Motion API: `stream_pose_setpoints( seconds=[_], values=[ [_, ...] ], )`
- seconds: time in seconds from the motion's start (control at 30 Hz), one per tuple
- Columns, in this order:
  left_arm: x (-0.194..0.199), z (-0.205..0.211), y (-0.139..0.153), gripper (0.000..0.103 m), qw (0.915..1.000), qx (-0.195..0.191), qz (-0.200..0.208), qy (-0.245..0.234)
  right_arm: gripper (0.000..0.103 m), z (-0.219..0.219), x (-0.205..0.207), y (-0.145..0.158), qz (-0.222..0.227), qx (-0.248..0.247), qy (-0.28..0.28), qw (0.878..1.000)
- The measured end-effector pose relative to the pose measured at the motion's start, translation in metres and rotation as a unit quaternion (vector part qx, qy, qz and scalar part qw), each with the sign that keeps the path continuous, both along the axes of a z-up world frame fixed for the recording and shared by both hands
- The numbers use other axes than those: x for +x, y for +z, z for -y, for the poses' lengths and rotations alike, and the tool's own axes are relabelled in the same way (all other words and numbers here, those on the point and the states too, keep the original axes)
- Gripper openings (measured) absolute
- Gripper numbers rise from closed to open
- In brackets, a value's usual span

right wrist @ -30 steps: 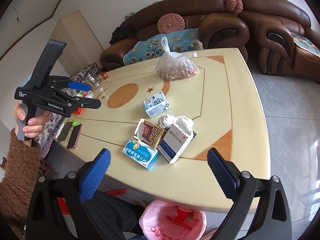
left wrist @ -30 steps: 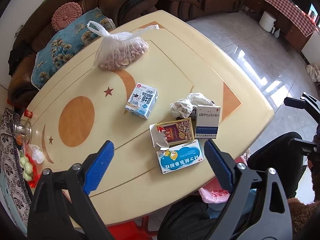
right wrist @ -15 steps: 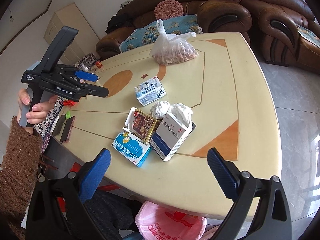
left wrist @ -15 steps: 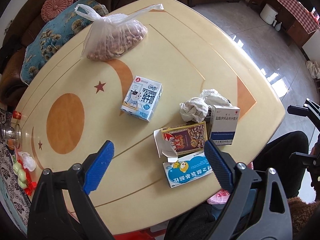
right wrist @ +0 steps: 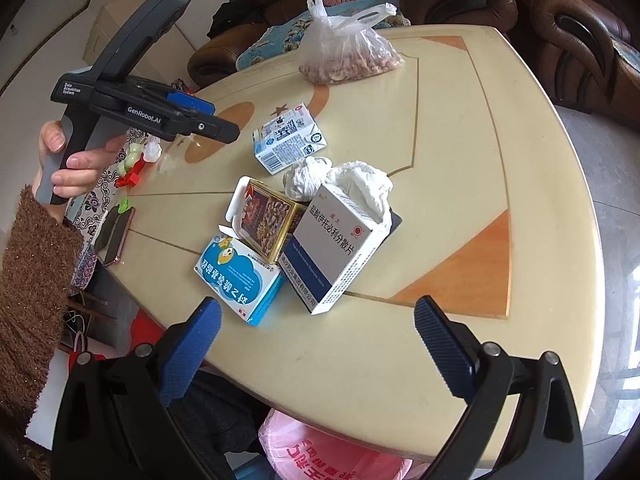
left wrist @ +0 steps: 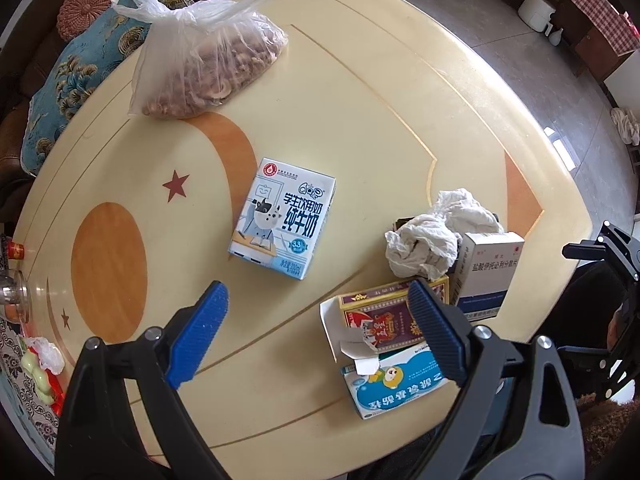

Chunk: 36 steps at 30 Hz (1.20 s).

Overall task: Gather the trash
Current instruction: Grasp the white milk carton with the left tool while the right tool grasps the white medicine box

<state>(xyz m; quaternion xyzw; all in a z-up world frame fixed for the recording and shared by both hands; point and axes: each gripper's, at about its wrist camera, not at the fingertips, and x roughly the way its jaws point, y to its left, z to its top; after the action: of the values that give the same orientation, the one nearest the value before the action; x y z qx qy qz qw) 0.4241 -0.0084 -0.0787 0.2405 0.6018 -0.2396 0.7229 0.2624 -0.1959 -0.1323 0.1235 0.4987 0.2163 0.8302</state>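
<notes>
Trash lies on the cream table (left wrist: 380, 92): a blue-white milk carton (left wrist: 282, 223), crumpled white tissue (left wrist: 434, 236), a white-blue medicine box (left wrist: 486, 270), an open red-gold box (left wrist: 384, 320) and a light-blue box (left wrist: 396, 386). My left gripper (left wrist: 316, 322) is open and empty, hovering above the table just short of the milk carton. My right gripper (right wrist: 316, 344) is open and empty over the table's near edge, facing the medicine box (right wrist: 334, 246), light-blue box (right wrist: 236, 276), red-gold box (right wrist: 268, 218), tissue (right wrist: 344, 180) and carton (right wrist: 288, 138). The left gripper also shows there (right wrist: 200, 114).
A clear plastic bag of nuts (left wrist: 204, 64) lies at the table's far side, with brown sofas (right wrist: 560, 12) behind. A pink bag (right wrist: 320, 454) hangs below the near edge. A phone (right wrist: 116, 236) and small items (left wrist: 38, 360) lie at the left edge.
Both grippers have moved closer to the table and the trash; the objects look larger. Both stay open and nothing has been taken hold of.
</notes>
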Motion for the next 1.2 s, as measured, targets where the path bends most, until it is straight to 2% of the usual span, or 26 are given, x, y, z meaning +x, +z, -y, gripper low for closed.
stream_pose_setpoints(
  seconds=[0.47,0.73,0.8,0.9,1.1,1.17,1.2],
  values=[
    [0.046,0.002,-0.047,0.089,0.9994,0.017,-0.031,-0.006,0.095,-0.007,0.02,-0.038,-0.006,0.013,0.027,1.0],
    [0.057,0.011,-0.068,0.089,0.9984,0.029,-0.04,-0.025,0.095,-0.011,0.026,-0.044,0.003,0.046,0.041,0.998],
    [0.061,0.012,-0.071,0.089,0.9982,0.017,-0.052,-0.024,0.095,-0.013,0.027,-0.044,0.005,0.05,0.046,0.998],
    [0.066,0.015,-0.079,0.089,0.9979,0.022,-0.056,-0.024,0.094,-0.017,0.029,-0.045,0.009,0.054,0.049,0.997],
    [0.064,0.028,-0.094,0.089,0.9972,0.034,-0.061,-0.028,0.076,-0.021,0.034,-0.047,0.012,0.063,0.053,0.997],
    [0.062,0.032,-0.097,0.089,0.9969,0.039,-0.059,-0.033,0.063,-0.022,0.035,-0.046,0.01,0.066,0.056,0.996],
    [0.059,0.035,-0.098,0.088,0.9969,0.04,-0.058,-0.034,0.062,-0.022,0.035,-0.046,0.008,0.066,0.056,0.996]
  ],
)
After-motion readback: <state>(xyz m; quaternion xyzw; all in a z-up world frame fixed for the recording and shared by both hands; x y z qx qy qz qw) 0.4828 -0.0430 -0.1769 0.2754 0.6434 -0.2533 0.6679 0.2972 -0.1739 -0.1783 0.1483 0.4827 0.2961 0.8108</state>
